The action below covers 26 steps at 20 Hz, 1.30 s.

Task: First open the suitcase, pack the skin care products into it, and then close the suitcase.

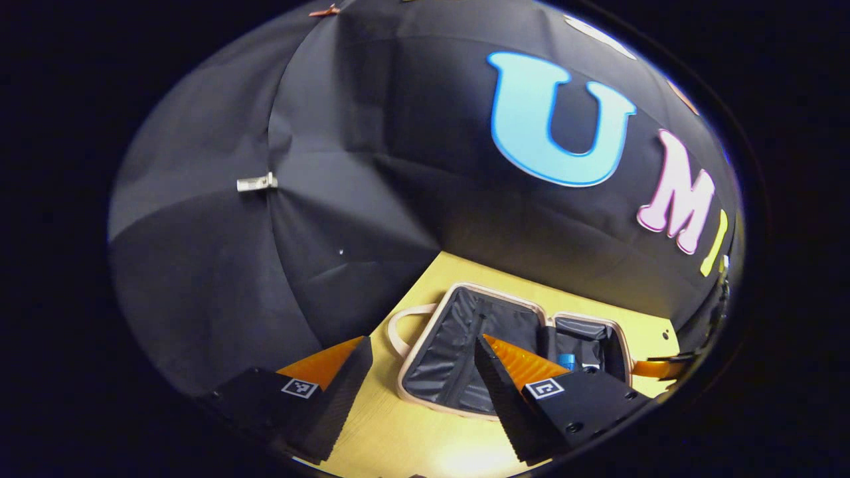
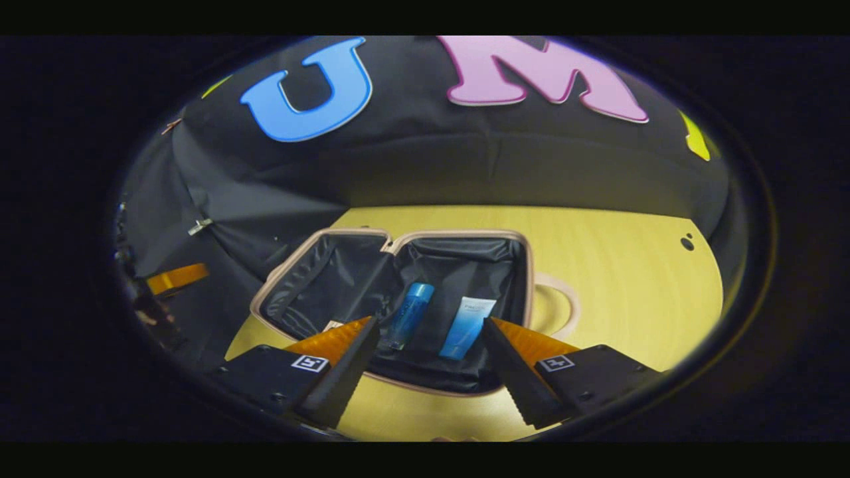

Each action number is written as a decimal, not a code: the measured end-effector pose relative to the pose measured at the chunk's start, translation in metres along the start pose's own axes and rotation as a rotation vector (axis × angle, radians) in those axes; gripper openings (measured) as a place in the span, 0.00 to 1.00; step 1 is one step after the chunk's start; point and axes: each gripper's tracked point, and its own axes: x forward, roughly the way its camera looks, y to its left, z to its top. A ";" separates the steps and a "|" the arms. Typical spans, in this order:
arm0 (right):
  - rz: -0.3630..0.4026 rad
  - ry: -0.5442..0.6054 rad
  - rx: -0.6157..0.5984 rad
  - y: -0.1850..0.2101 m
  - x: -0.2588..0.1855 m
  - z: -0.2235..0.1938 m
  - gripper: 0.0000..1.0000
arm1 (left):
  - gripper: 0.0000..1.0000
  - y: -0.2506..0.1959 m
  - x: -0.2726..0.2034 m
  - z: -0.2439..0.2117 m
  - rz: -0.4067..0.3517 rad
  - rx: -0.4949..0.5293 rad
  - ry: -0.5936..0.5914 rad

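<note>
The suitcase (image 2: 319, 279) lies open and flat on the wooden table (image 2: 631, 279), both halves lined in black. In its right half rest a blue bottle (image 2: 408, 315) and a blue-and-white tube (image 2: 468, 325), side by side. My right gripper (image 2: 430, 323) hovers open above the case's near edge, with nothing between its fingers. In the left gripper view the suitcase (image 1: 451, 345) sits ahead, and the bottle's blue cap (image 1: 566, 360) peeks out of the far half. My left gripper (image 1: 423, 342) is open and empty, above the table in front of the case.
The suitcase's looped handle (image 2: 564, 299) sticks out on the table beside the filled half. The other gripper (image 2: 176, 279) shows at the far left, beyond the case. Black cloth walls close in behind the table, with a metal clip (image 1: 257, 182) on one.
</note>
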 end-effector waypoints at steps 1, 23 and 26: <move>-0.003 -0.008 0.004 -0.006 -0.012 0.000 0.98 | 0.96 0.008 0.017 -0.005 -0.004 -0.017 0.031; 0.014 -0.033 -0.102 -0.035 -0.099 -0.036 0.89 | 0.17 0.050 0.178 -0.049 -0.034 -0.447 0.252; 0.003 -0.040 -0.096 -0.045 -0.098 -0.034 0.98 | 0.12 0.043 0.161 -0.035 -0.040 -0.356 0.238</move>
